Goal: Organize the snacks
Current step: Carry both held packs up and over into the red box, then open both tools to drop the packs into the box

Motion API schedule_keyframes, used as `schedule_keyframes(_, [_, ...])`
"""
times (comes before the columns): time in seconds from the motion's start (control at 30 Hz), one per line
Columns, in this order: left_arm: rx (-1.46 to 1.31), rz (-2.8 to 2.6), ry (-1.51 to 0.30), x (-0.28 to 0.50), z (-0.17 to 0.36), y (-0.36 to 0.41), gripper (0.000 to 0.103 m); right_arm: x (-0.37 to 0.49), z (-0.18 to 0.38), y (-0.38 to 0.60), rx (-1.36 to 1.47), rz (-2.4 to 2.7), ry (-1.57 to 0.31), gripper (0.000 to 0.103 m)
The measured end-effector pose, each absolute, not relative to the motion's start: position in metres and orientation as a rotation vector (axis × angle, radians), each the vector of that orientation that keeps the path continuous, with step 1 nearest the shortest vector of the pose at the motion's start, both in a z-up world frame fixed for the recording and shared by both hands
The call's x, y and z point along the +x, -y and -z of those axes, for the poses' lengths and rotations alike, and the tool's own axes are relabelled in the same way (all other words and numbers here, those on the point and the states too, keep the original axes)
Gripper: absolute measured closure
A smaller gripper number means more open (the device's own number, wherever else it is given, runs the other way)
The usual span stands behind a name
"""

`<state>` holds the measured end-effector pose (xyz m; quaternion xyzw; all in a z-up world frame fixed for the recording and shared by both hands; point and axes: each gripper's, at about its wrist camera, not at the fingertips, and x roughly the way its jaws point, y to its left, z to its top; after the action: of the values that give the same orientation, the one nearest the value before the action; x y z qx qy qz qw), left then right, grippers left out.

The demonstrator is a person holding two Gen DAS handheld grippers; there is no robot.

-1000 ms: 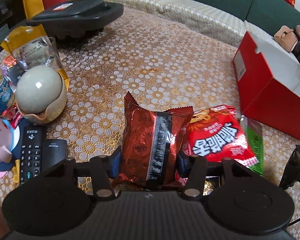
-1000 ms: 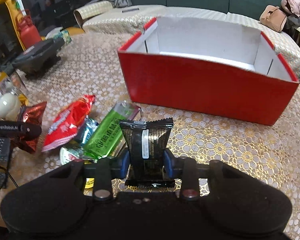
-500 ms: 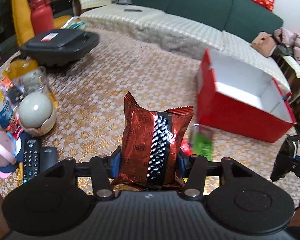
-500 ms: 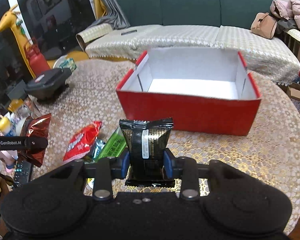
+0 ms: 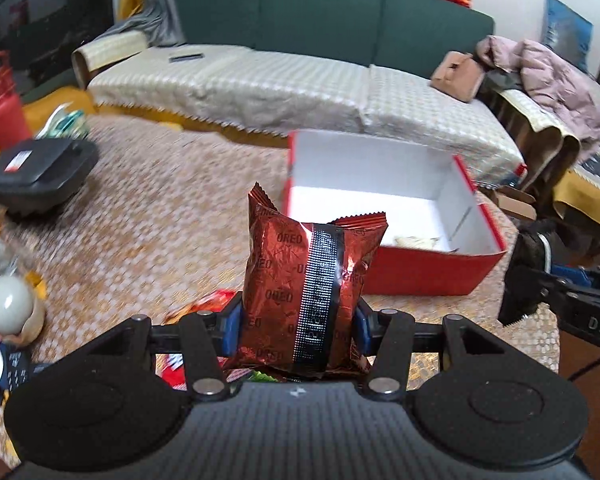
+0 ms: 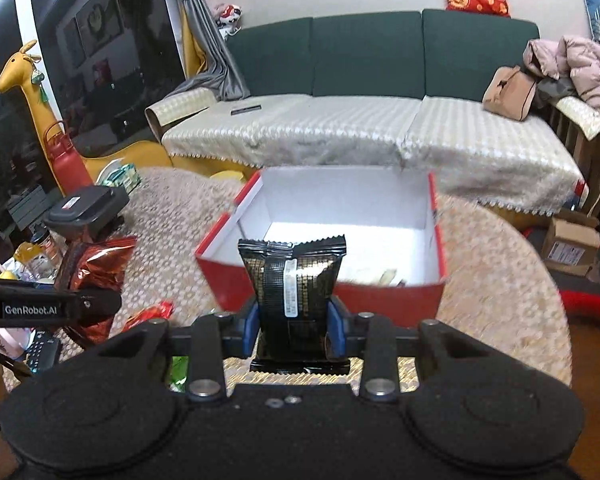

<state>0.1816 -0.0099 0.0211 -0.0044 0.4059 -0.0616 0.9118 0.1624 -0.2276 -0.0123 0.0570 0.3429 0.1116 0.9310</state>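
My left gripper (image 5: 298,330) is shut on a shiny red Oreo packet (image 5: 304,280), held upright above the table. My right gripper (image 6: 296,326) is shut on a black and gold snack packet (image 6: 296,276), also upright. Just beyond both stands the open red box (image 5: 428,276) with a white inside (image 6: 340,236); a few small items lie on its floor near the front wall. In the right wrist view the left gripper and its red packet (image 6: 96,276) show at the left. The right gripper's tip (image 5: 528,276) shows at the left wrist view's right edge.
Loose snack packets, red (image 6: 152,314) and green (image 6: 178,374), lie on the patterned tablecloth (image 5: 148,216) under the grippers. At the left stand a black appliance (image 5: 36,172), a round pale jar (image 5: 10,304), a remote (image 6: 42,350) and bottles. A green sofa (image 6: 380,56) lies behind the table.
Both grippers have risen with their packets and swung toward the red box, whose inside has come into view. The loose packets on the table have dropped low in the views.
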Motion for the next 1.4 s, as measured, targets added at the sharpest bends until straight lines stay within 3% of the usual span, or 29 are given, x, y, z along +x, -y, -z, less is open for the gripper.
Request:
schedule_keyframes(0.63, [0.095,0.177,-0.855,0.271,-0.017,0.085,0.052,0.242,0.017,0.273,0.065,-0.165,-0.710,0.069])
schedule_keyframes(1.4, [0.160,0.145,-0.998,0.352,0.061,0.094,0.052,0.311,0.092,0.257,0.048,-0.205,-0.890,0.068])
